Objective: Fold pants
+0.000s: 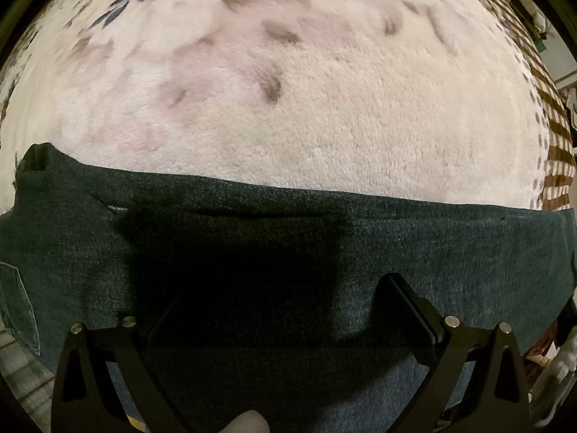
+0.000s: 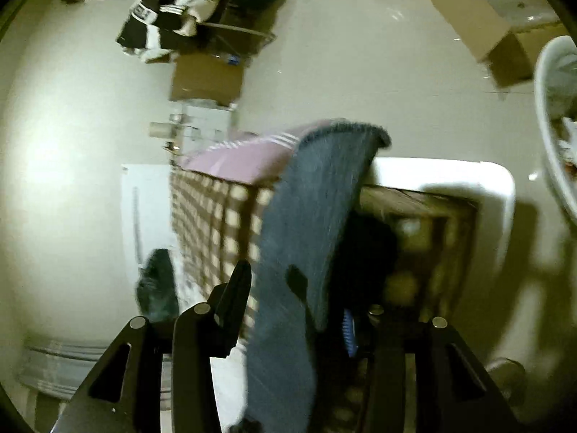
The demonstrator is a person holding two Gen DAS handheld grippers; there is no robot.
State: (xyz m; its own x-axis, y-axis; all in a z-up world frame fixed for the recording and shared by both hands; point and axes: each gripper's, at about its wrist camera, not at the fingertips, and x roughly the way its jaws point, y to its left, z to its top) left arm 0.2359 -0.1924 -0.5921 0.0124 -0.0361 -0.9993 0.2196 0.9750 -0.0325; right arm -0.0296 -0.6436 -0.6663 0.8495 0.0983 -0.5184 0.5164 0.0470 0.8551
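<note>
Here, line by line:
Left gripper [image 1: 277,310]: black two-finger claw pointing straight down, jaws spread wide, nothing pinched between them; its fingers rest at or just above the dark blue denim pants [image 1: 288,238], contact not certain.
Right gripper [image 2: 288,288]: black claw angled downward at the edge of the surface; the hanging denim passes between its jaws, the left finger [image 2: 236,288] clear beside the cloth, the other hidden behind it. Whether the pads press on the fabric cannot be told.
Pants, left view: lying flat across the near part of the surface, straight edge running left to right, a stitched pocket [image 1: 16,303] at the far left.
Pants, right view: one end [image 2: 317,216] draped over the corner of the surface and hanging down, blurred.
Writing: none readable; a black-and-white garment [image 2: 151,25] in the background carries a white patch too blurred to read.
Surface: fluffy cream blanket with grey-blue and brown floral print [image 1: 306,108], bordered by a brown-and-cream checked cover [image 2: 212,223] falling down the side.
Room: glossy pale floor [image 2: 342,54], cardboard boxes [image 2: 483,25], a white plastic tub [image 2: 497,184] beside the surface.
</note>
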